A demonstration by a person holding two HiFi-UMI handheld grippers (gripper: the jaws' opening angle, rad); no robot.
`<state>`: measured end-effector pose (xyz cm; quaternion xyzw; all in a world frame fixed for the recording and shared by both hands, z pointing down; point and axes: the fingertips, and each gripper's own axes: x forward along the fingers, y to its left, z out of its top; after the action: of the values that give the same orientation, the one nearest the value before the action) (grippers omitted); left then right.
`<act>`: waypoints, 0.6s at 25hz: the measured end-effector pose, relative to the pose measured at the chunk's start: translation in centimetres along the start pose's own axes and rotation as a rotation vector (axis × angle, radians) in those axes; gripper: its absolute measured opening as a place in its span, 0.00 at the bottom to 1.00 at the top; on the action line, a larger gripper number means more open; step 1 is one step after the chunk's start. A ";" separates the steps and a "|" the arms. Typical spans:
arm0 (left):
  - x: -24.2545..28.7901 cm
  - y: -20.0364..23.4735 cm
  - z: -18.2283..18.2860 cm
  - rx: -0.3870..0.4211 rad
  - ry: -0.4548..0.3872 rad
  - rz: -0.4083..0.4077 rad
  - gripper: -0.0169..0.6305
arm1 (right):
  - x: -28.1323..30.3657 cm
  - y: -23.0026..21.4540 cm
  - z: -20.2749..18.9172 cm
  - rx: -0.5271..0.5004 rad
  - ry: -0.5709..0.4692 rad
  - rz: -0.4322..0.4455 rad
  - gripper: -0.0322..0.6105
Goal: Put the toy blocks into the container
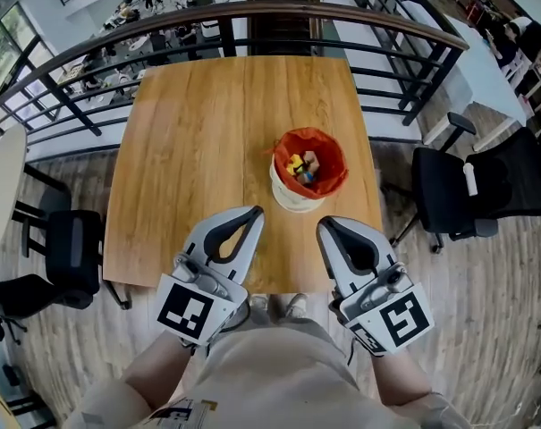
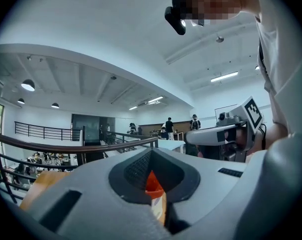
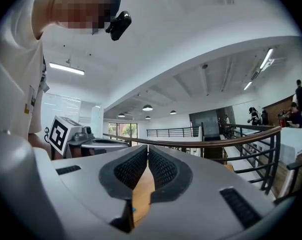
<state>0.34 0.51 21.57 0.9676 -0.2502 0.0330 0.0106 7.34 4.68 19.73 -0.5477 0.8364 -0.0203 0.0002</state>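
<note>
Holding: nothing in either tool. The left grey two-jaw gripper (image 1: 254,212) has its fingers closed together on empty air, with only a sliver of a gap between them; in the left gripper view a strip of orange shows through that gap. The right grey two-jaw gripper (image 1: 323,226) is likewise pressed together, with nothing between its pads.
Grippers' place: both hover side by side over the near edge of the square light-wood table (image 1: 190,132). Their tips point toward the far edge, apart from the tub.
Container: a small round cream-white tub lined with an orange-red plastic bag (image 1: 292,200) stands upright, right of the table's middle. It is closer to the right edge and the near edge than to the far ones.
Blocks: small toy blocks in yellow, blue and tan (image 1: 301,165) lie in a heap inside the bag. They are too small to count. No block shows on the bare wood.
Task standing: finished or all but, by the look of it.
How the blocks would handle: likely light, hard and stiff, not fragile. Smooth faces could slide out of a corner pinch.
Where to take hold: across two flat opposite faces, pads square on, from above.
How the tub would handle: probably light and easy to tip. The bag is soft and would crumple or snag if a jaw catches it.
</note>
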 end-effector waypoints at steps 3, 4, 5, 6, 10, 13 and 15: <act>0.0 1.0 -0.3 0.000 0.004 0.023 0.05 | 1.1 0.3 -0.5 0.003 0.011 0.026 0.09; 0.0 1.4 -0.5 0.005 0.002 0.030 0.05 | 1.5 0.5 -0.7 0.011 0.011 0.039 0.09; -0.1 1.8 -0.6 0.016 -0.005 0.035 0.05 | 1.8 0.8 -0.9 0.019 0.010 0.053 0.09; -0.1 2.2 -0.8 0.028 -0.015 0.040 0.05 | 2.3 1.1 -1.2 0.025 0.011 0.067 0.09; -0.3 3.5 -2.3 0.023 0.013 0.067 0.05 | 4.0 2.1 -3.2 0.017 0.059 0.114 0.10; -0.3 4.5 -3.6 0.022 0.026 0.080 0.05 | 5.5 2.7 -5.3 0.005 0.120 0.152 0.22; -0.4 5.2 -4.6 0.008 0.042 0.091 0.05 | 6.4 2.9 -6.9 -0.007 0.162 0.159 0.23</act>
<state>-2.78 -3.73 26.14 0.9543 -0.2936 0.0545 0.0105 2.02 0.20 26.69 -0.4762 0.8746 -0.0616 -0.0680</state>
